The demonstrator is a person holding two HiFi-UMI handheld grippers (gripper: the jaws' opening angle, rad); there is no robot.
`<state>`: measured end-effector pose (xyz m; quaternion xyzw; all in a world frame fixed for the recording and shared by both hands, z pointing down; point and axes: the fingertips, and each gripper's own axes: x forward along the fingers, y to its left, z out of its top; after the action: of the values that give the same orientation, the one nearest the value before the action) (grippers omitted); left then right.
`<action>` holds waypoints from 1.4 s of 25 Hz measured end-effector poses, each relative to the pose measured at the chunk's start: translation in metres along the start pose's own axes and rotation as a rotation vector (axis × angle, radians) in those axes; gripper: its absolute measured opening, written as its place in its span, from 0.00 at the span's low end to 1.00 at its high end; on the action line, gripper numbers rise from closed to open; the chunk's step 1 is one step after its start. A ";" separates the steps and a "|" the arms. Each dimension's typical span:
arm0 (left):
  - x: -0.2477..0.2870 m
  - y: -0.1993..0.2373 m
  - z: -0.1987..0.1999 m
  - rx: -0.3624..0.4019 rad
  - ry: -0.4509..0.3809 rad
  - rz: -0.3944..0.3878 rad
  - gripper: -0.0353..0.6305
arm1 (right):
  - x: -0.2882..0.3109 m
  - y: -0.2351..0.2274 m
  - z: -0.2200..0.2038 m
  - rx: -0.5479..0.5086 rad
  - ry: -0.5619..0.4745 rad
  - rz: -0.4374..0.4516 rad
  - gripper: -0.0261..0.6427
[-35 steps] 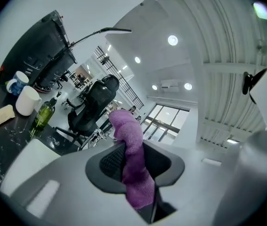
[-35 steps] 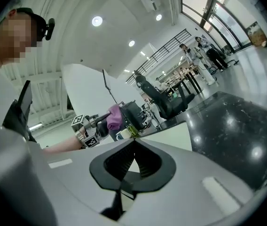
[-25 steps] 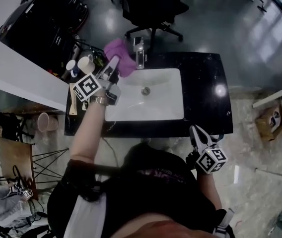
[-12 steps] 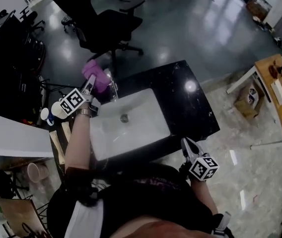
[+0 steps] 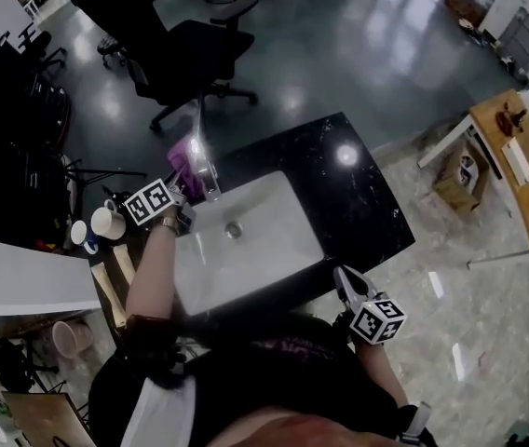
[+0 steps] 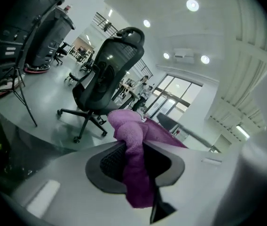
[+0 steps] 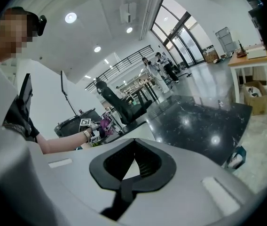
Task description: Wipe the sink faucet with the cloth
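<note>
The purple cloth (image 5: pixel 184 160) is bunched at the back left corner of the black counter (image 5: pixel 358 203), just left of the chrome faucet (image 5: pixel 209 181). My left gripper (image 5: pixel 179 190) is shut on it. In the left gripper view the cloth (image 6: pixel 134 166) hangs between the jaws and folds over their tips. The white sink basin (image 5: pixel 264 250) lies in front of the faucet. My right gripper (image 5: pixel 344 282) hangs shut and empty off the counter's near right edge, its jaws (image 7: pixel 134 166) pointing across the sink.
A black office chair (image 5: pixel 185 49) stands on the floor behind the counter. Two mugs (image 5: pixel 104 223) sit at the counter's left end. A wooden table (image 5: pixel 525 170) and a cardboard box (image 5: pixel 455 182) are at the right.
My left gripper has come down with the cloth from above the faucet to its left side near the counter. The right gripper has barely shifted. The head view has swung.
</note>
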<state>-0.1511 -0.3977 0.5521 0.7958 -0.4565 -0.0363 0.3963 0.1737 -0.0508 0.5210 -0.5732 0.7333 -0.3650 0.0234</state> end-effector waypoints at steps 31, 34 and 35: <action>-0.028 -0.074 0.052 0.422 0.019 0.006 0.20 | 0.016 -0.006 0.009 0.040 0.034 0.088 0.06; -0.020 -0.092 0.052 0.739 0.150 0.055 0.20 | 0.016 -0.005 0.009 0.043 0.038 0.106 0.06; -0.016 -0.092 0.050 0.834 0.207 0.077 0.20 | 0.015 -0.004 0.009 0.043 0.037 0.110 0.06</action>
<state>-0.1167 -0.3906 0.4521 0.8698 -0.4192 0.2460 0.0853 0.1764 -0.0685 0.5222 -0.5244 0.7560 -0.3894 0.0422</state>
